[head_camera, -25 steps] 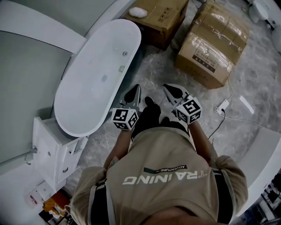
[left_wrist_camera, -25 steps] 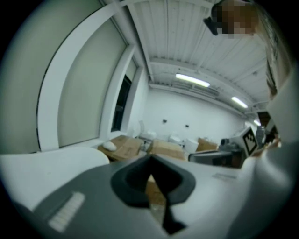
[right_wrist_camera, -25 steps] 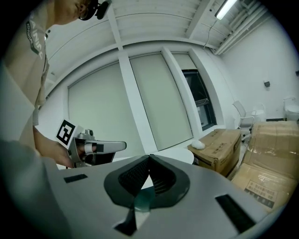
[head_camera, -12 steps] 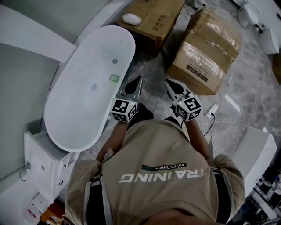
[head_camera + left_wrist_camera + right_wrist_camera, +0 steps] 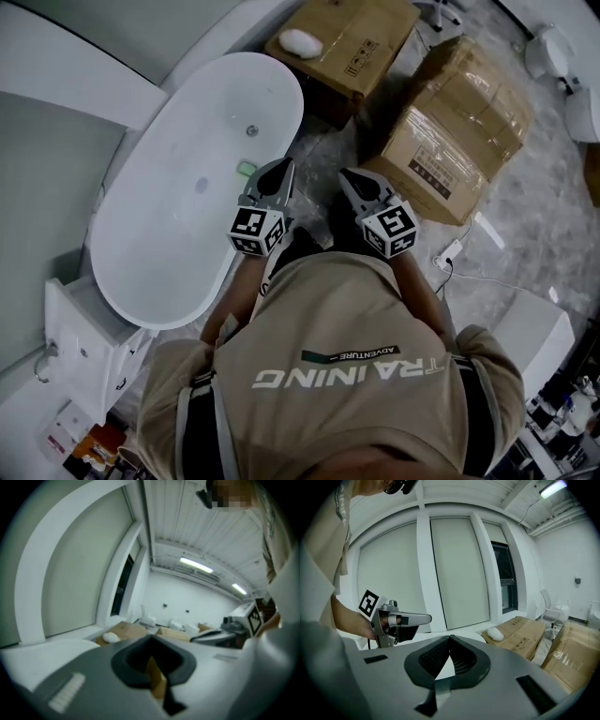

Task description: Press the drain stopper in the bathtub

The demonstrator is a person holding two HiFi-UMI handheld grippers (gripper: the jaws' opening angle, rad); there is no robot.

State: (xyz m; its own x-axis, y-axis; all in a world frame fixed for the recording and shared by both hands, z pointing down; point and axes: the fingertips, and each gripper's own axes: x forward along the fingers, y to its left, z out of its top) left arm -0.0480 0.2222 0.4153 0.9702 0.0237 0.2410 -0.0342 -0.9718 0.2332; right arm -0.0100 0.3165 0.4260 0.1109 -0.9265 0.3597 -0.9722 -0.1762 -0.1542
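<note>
**Bathtub** (image 5: 159, 244): white, oval, freestanding, set on a marbled floor (image 5: 525, 216). Held within: a round grey fitting toward the far end, taken to be the drain stopper (image 5: 251, 130), and a pale oval mark (image 5: 201, 186) at the middle of the tub floor. A green tag (image 5: 246, 169) is seen on the rim nearest the person.

**Far box** (image 5: 361, 42): cardboard, closed; contents not shown. A white lump (image 5: 302, 40) is carried on its lid.

**Near box** (image 5: 459, 131): cardboard, closed and taped; contents not shown. It is stood just beside the far box.

**Cabinet** (image 5: 84, 323): white, placed at the tub's near end.

**Cable** (image 5: 469, 272): laid on the floor right of the person, with a white plug at its end.

**Left gripper** (image 5: 280, 168): jaws brought together at the tips, nothing gripped; only cardboard far behind is glimpsed through the slit. In the head view its tips are seen over the tub's near rim, just beside the green tag. The drain stopper is found beyond the tips, further into the tub, not touched.

**Right gripper** (image 5: 348, 177): jaws likewise clenched, nothing held. It is carried over the floor beside the left gripper, outside the tub and farther from the stopper.
</note>
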